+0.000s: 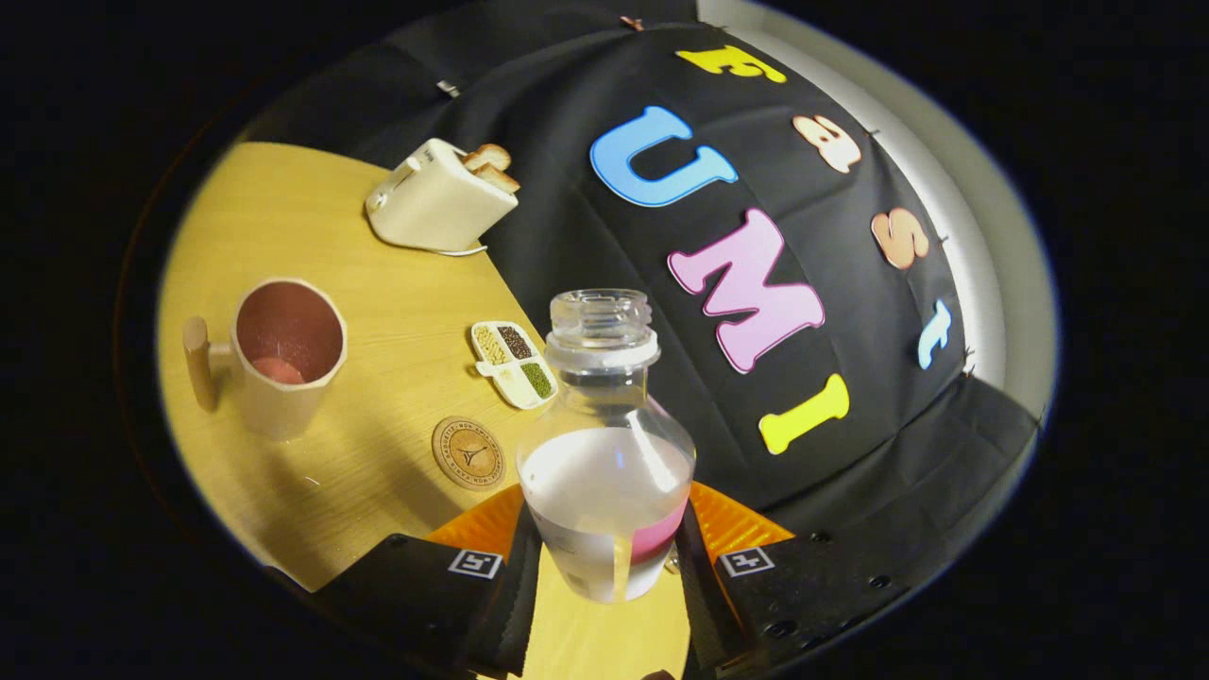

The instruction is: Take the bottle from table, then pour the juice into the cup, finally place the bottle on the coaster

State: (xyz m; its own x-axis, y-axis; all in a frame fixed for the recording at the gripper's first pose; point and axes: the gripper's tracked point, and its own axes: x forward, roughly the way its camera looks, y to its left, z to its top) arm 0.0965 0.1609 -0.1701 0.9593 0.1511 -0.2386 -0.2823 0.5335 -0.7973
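The gripper (604, 567) pinches the open bottle (604, 444) with both fingers, up above the table (397, 312). The cup (283, 354) already has some juice, so I think the pour is done. Bring the bottle upright and set it gently onto the coaster (468, 453).

We see a clear bottle (604, 444) holding a little pink juice (658, 540). The beige cup (283, 354) is pink inside, the desk (397, 283) yellow wood-grain, the toaster (434, 198) cream.

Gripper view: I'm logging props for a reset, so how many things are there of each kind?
Clear plastic bottle between the fingers of the gripper: 1
Beige handled cup: 1
Round wooden coaster: 1
Cream toaster: 1
White divided dish: 1
Total: 5
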